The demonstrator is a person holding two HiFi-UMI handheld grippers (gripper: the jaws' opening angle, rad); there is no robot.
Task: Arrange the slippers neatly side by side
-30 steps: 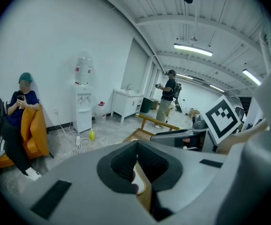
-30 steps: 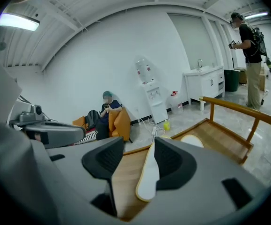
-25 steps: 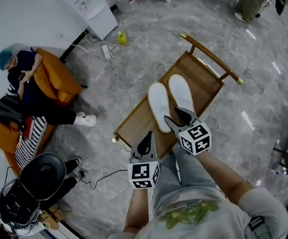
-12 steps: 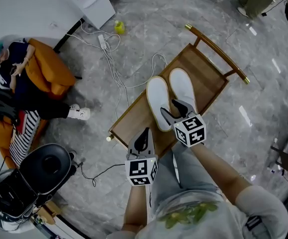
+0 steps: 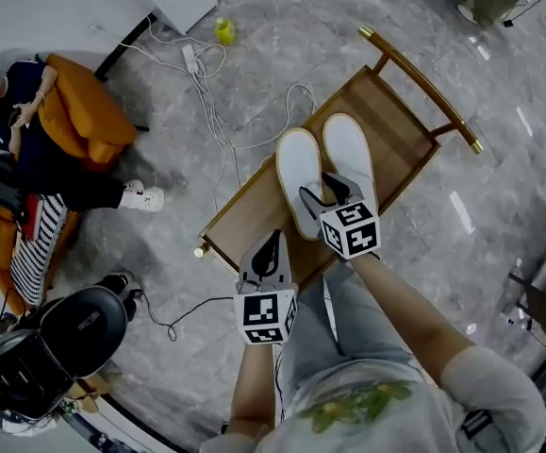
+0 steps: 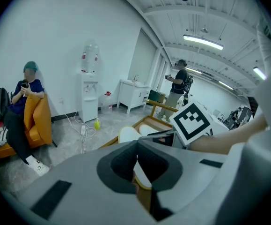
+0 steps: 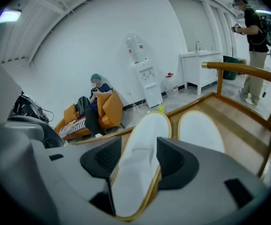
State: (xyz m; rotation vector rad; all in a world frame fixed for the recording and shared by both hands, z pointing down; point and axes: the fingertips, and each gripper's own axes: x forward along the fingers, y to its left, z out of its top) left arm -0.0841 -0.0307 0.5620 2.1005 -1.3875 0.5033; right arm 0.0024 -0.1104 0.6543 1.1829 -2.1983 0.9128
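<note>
Two white slippers with tan rims lie side by side on a wooden bench (image 5: 252,217), toes pointing away from me. My right gripper (image 5: 320,194) hovers over their heel ends, its jaws spread wide and open. The left slipper (image 5: 296,173) (image 7: 147,135) lies flat between those jaws, and I see no pad pressing on it. Close on its right sits the other slipper (image 5: 350,154) (image 7: 201,132). My left gripper (image 5: 271,253) (image 6: 137,156) stays back at the bench's near edge, its fingertips meeting, holding nothing.
The bench has a raised rail (image 5: 421,75) at its far end. White cables (image 5: 206,92) and a yellow bottle (image 5: 223,31) lie on the grey floor to the left. A person sits in an orange armchair (image 5: 79,121). A black bag (image 5: 56,343) stands at lower left.
My right gripper has moved forward over the slippers' heel ends and its jaws have spread wider. The slippers have stayed side by side. The left gripper has hardly moved.
</note>
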